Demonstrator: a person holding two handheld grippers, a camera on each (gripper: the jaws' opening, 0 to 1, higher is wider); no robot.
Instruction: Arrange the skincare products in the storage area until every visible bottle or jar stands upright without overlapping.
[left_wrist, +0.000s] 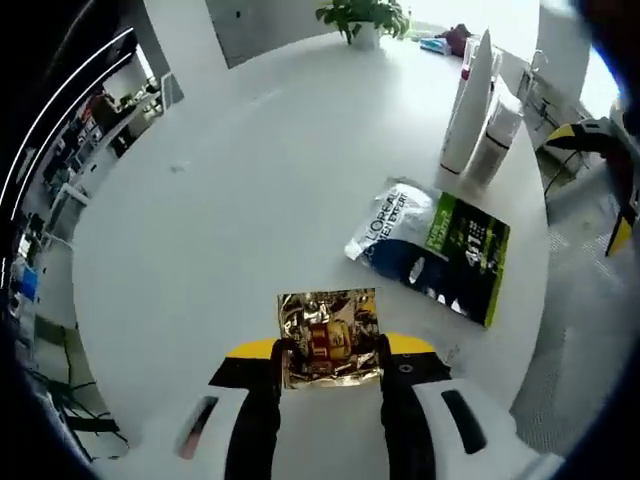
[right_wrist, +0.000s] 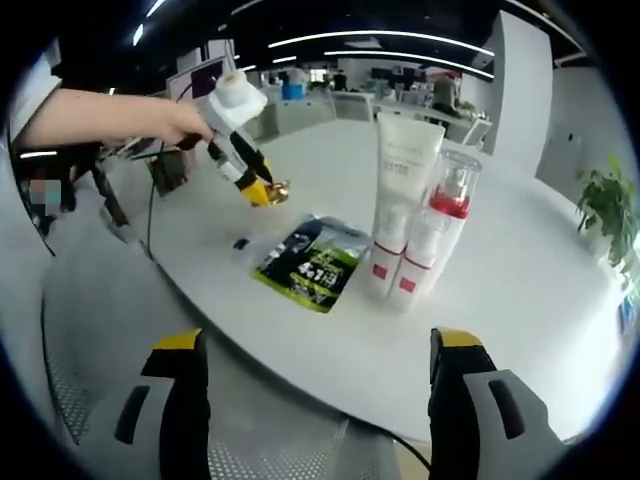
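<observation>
The left hand-held gripper (left_wrist: 331, 372) is clenching a small gold foil sachet (left_wrist: 328, 336) between its jaws, holding it just over the white tabletop (left_wrist: 220, 220); in the right gripper view a person's hand (right_wrist: 185, 122) is carrying that same tool (right_wrist: 262, 192). Just beyond the sachet, a larger flat pouch (left_wrist: 430, 250) in blue, white and green is lying on its back. Past that, well apart from the sachet, two white tubes (left_wrist: 468, 110) and a clear red-collared bottle (right_wrist: 450, 215) are standing upright, touching one another. The right hand-held gripper (right_wrist: 315, 400) is hanging released off the tabletop edge, grasping nothing. To do this well, I would say the sachet wants setting down in bare space beside the pouch, not across it, clear of the standing tubes so nothing tips.
</observation>
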